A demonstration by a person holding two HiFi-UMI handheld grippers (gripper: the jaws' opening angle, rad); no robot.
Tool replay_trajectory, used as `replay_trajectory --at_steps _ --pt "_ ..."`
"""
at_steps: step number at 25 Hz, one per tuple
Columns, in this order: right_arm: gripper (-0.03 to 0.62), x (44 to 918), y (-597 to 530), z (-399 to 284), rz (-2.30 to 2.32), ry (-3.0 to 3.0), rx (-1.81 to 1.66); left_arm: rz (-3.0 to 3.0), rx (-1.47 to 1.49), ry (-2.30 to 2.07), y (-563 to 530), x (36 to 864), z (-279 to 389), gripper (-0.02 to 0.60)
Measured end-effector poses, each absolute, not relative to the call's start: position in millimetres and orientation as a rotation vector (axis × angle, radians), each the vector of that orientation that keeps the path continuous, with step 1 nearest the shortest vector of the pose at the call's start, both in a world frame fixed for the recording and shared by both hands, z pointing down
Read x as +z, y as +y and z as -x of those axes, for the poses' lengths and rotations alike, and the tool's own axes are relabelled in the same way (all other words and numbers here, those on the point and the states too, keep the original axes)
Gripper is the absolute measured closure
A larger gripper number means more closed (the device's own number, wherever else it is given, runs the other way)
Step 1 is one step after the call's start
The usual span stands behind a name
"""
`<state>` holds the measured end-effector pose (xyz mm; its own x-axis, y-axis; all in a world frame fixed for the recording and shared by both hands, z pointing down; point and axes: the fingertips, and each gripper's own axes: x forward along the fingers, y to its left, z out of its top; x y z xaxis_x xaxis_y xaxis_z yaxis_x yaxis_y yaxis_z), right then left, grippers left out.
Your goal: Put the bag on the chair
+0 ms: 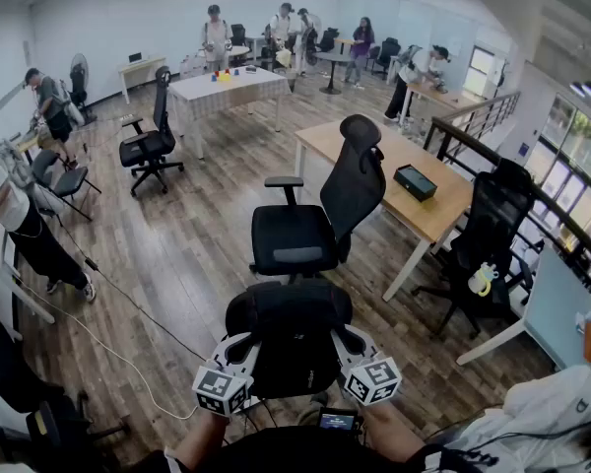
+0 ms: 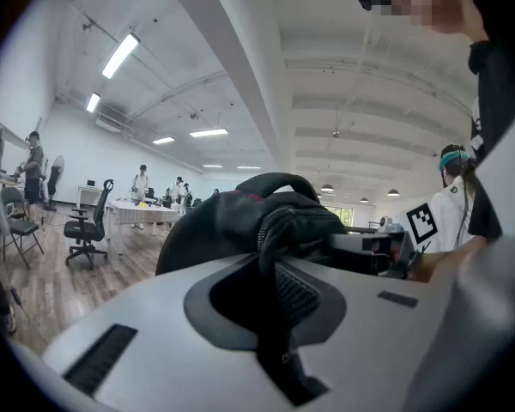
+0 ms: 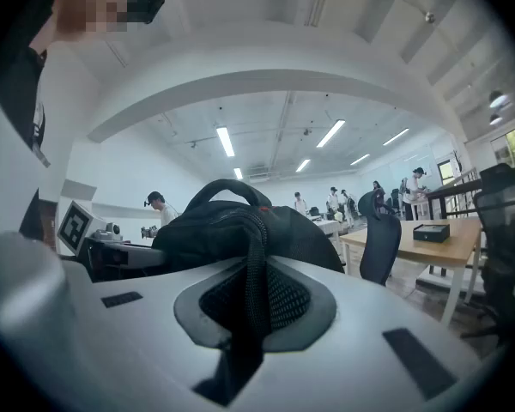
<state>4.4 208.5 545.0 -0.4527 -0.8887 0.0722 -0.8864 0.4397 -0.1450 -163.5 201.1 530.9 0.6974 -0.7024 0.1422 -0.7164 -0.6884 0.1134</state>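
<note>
I hold a black backpack [image 1: 291, 333] up in front of me, between both grippers. My left gripper [image 1: 238, 351] grips its left side and my right gripper [image 1: 348, 344] its right side. In the left gripper view the jaws [image 2: 276, 292] are shut on a mesh strap, with the bag [image 2: 232, 226] bulging beyond them. The right gripper [image 3: 253, 294] is likewise shut on a webbing strap of the bag [image 3: 223, 230]. A black office chair [image 1: 310, 230] with an empty seat stands just beyond the bag, its backrest to the right.
A wooden desk [image 1: 394, 170] with a black box [image 1: 415, 182] stands right of the chair. Another black chair [image 1: 488, 244] is further right. A cable [image 1: 108, 289] runs over the floor at left. Several people and tables fill the far room.
</note>
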Motion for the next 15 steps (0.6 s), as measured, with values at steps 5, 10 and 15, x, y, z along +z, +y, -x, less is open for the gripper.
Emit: replay_trajectory --at_steps 5,10,15 --pt "0.559 557 241 25 1.634 2.654 -0.346 -2.710 0.158 -1.210 238 548 193 0.554" --pt "0.559 562 272 47 1.570 2.717 -0.371 -2.655 0.143 -1.258 273 548 213 0.554" --pt "0.557 568 296 52 1.507 2.777 -0.386 -2.617 0.171 -1.254 305 555 216 0.554"
